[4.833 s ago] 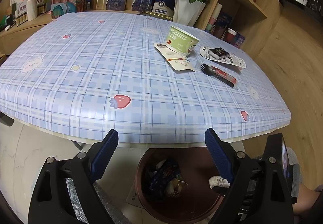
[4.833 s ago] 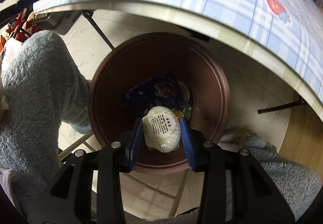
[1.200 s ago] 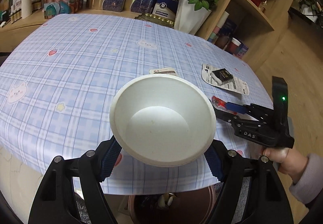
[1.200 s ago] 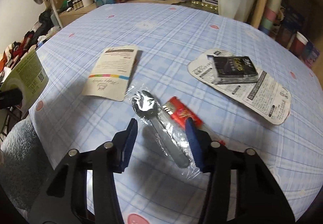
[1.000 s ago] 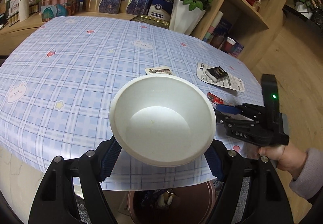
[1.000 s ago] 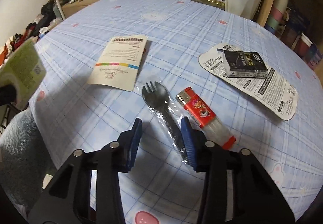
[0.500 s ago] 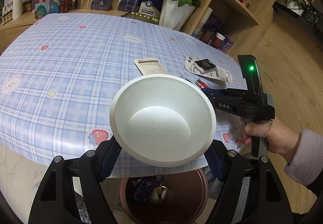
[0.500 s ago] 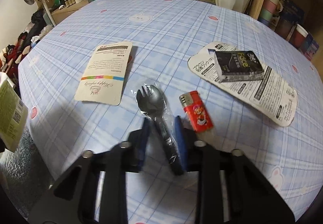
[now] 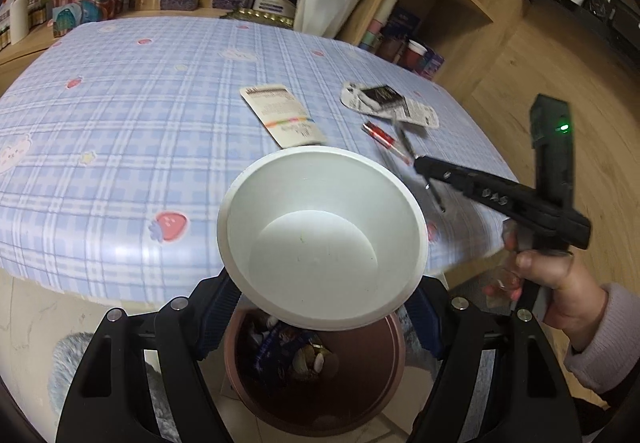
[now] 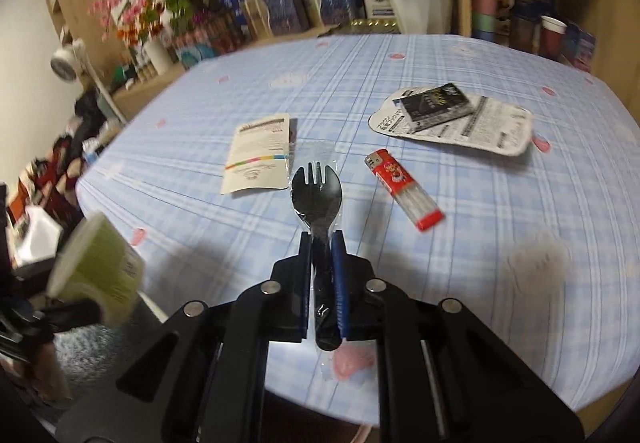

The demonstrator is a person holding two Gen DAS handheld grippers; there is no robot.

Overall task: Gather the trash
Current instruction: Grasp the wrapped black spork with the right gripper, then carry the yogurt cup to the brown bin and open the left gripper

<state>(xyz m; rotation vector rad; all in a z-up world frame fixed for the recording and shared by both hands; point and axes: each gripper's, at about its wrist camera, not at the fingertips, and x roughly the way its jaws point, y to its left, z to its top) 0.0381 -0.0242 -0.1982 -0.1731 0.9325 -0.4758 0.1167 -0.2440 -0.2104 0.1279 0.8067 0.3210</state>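
My left gripper is shut on a yogurt cup, white inside and green outside, tilted with its mouth toward the camera. It hangs past the table's edge, above a brown trash bin holding wrappers. My right gripper has its jaws closing on the handle of a black spork in clear wrap. The pads press on the handle and the spork's head sticks out forward over the tablecloth. In the left wrist view a hand holds that gripper at the table's right edge.
On the blue checked tablecloth lie a red lighter, a flat paper pouch and a blister card with a black box. Flower pots, boxes and wooden shelves line the far side. A fluffy grey rug lies on the floor by the bin.
The right gripper has closed on the spork's handle and pulled back toward the near table edge. The left gripper with the cup has drawn back, and more of the bin shows beneath it.
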